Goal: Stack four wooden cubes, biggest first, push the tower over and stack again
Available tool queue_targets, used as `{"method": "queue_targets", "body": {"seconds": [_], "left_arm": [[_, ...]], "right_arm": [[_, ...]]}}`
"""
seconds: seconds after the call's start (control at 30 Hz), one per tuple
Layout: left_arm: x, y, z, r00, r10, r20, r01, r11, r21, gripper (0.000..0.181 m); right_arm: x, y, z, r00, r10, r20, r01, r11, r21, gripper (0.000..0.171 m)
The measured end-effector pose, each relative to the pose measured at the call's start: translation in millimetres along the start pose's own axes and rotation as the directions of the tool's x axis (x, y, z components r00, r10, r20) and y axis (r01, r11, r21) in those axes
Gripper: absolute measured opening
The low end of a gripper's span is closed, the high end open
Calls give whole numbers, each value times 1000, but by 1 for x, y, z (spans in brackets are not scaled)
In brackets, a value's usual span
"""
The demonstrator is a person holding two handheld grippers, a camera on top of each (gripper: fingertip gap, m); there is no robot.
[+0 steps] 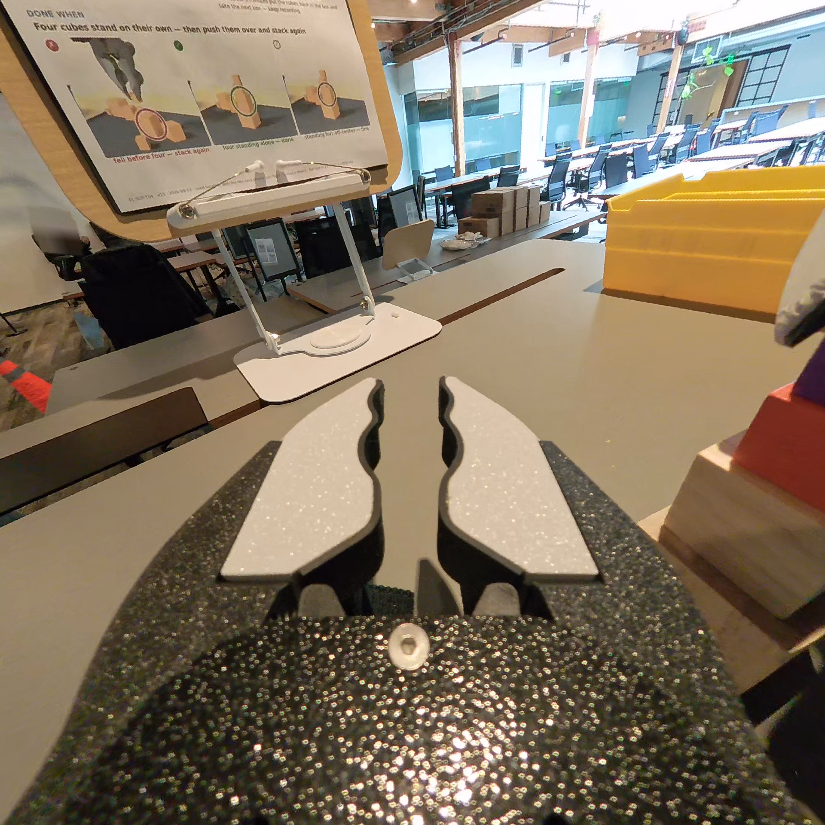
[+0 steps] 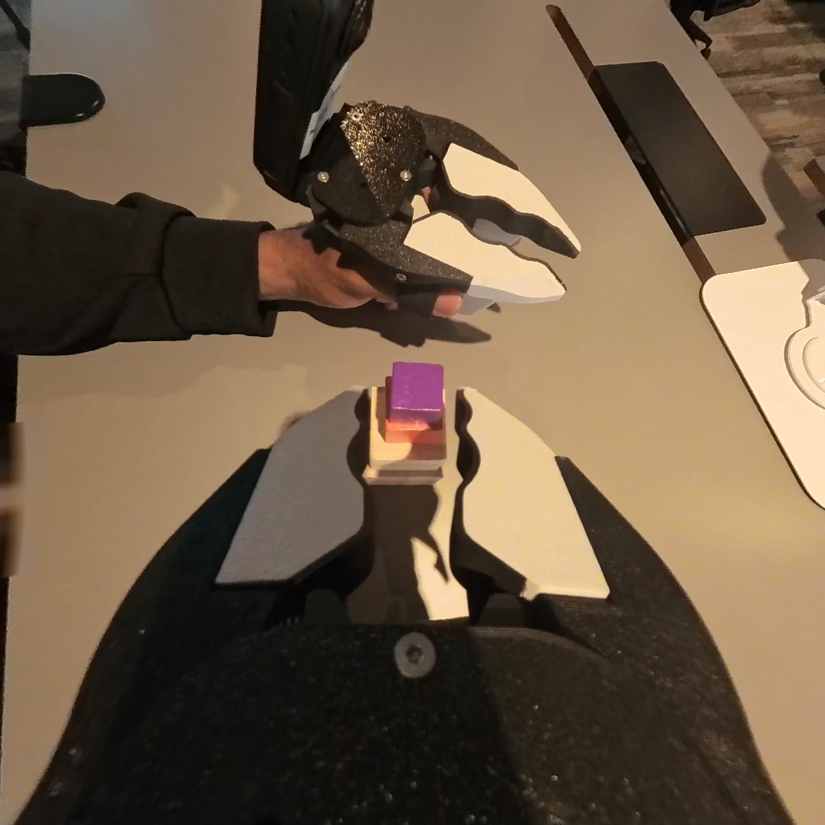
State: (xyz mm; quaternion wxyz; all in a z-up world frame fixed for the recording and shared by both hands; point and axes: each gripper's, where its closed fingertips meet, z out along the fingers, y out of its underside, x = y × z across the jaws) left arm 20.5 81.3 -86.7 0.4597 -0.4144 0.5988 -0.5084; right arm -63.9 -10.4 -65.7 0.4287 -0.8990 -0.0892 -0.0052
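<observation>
A tower of four cubes stands on the grey table [image 2: 134,446]. From the top it is a purple cube [image 2: 415,390], an orange-red cube [image 2: 413,436], a plain wooden cube [image 2: 379,448] and a bigger wooden base cube [image 2: 402,478]. My right gripper [image 2: 408,399] looks down on the tower from above, open, with a finger on either side of the top. In the left wrist view the tower is at the right edge: purple cube [image 1: 813,379], orange-red cube [image 1: 785,446], wooden cube [image 1: 732,535]. My left gripper [image 1: 410,402] is open and empty, beside the tower; a hand holds it [image 2: 567,268].
A white stand [image 1: 339,339] holding an instruction sheet is ahead of the left gripper; its base [image 2: 759,357] lies right of the tower. Yellow bins [image 1: 714,250] stand at the table's far right. A dark plate [image 2: 669,147] sits at the table edge.
</observation>
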Motion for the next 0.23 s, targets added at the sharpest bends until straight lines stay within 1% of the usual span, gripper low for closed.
{"method": "queue_targets", "body": {"seconds": [0.13, 0.23], "left_arm": [[3, 0, 0, 1000, -4, -25, 4, 1000, 2, 22], [5, -1, -1, 998, -19, -60, 19, 1000, 7, 23]], "right_arm": [[-1, 7, -8, 999, -10, 43, 10, 1000, 8, 45], [4, 23, -16, 997, -20, 80, 20, 1000, 5, 45]]}}
